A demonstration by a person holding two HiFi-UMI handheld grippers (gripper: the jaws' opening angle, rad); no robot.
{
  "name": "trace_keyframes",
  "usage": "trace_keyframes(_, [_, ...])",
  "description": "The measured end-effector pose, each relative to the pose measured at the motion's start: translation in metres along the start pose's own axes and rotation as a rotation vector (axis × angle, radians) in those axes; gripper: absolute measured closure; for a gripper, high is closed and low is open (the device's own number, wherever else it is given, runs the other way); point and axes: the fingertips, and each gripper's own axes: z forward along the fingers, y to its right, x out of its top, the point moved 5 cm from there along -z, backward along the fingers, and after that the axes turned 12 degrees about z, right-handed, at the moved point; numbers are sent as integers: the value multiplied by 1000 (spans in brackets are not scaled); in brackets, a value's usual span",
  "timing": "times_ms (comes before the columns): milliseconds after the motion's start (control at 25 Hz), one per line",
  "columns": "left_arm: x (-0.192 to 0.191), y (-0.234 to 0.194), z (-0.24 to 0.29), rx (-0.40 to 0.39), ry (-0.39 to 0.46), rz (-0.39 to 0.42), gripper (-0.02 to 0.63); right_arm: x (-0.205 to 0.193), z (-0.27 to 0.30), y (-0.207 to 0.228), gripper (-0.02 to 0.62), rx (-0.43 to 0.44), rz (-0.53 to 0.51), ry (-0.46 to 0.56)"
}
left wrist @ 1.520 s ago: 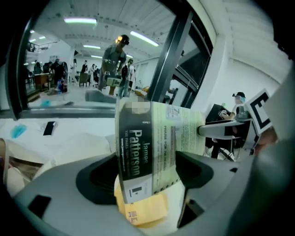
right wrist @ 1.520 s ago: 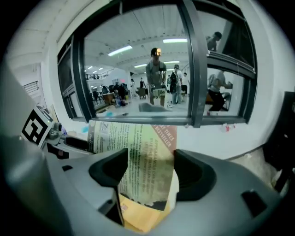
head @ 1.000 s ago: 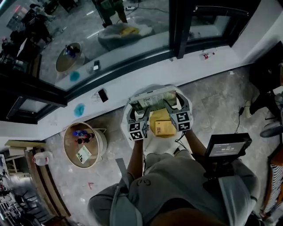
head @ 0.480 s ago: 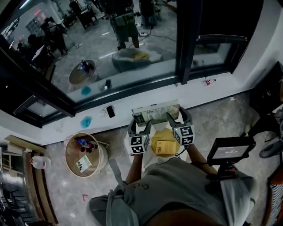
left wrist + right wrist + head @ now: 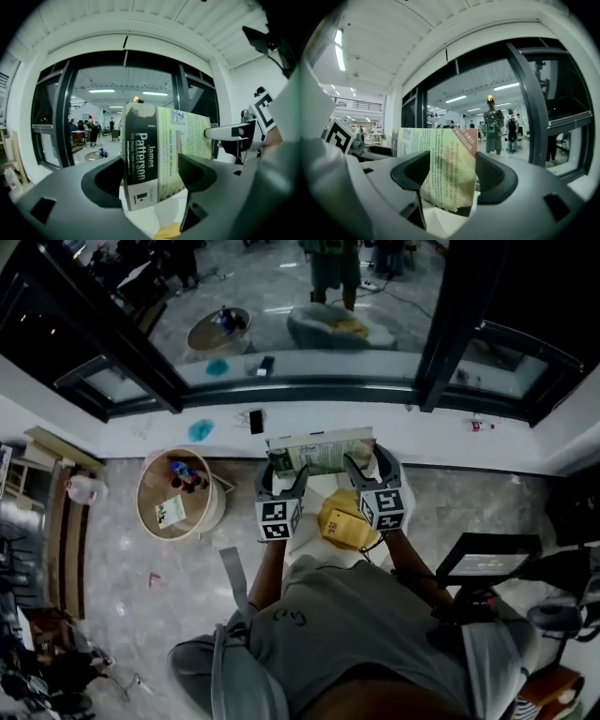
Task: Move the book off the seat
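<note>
A thick green-and-white paperback book (image 5: 321,450) hangs in the air in front of the person, above the white seat (image 5: 314,538). My left gripper (image 5: 281,474) grips the book's left end; in the left gripper view the dark spine (image 5: 140,159) sits between the jaws, which press both faces. At the other end my right gripper (image 5: 364,468) is shut on the book (image 5: 446,164). A yellow packet (image 5: 344,527) lies on the seat below the book.
A round wooden side table (image 5: 178,495) with small items stands to the left, with a white jug (image 5: 82,489) beyond it. Ahead runs a white windowsill (image 5: 422,432) carrying a phone (image 5: 256,420), under dark window frames. A screen on a stand (image 5: 485,563) is at my right.
Both grippers have risen with the book held between them, lifting it further from the seat and the yellow packet. The head view has swung, showing more of the window.
</note>
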Motion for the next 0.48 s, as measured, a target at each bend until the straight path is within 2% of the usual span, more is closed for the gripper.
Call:
trace_keyframes(160, [-10,-18,-46,175,-97,-22,229,-13,30,-30,287,178,33,-69])
trace_keyframes(280, [-23,-35,-88,310,-133,-61,230,-30,45,-68,287,305,15,-129])
trace_keyframes(360, [-44,-47,-119,376,-157,-100,230,-47,49,-100,287,364,1,-171])
trace_keyframes(480, [-74,-76,-154,436,-157,-148,230,-70,54,-149,287,407,-29,-206])
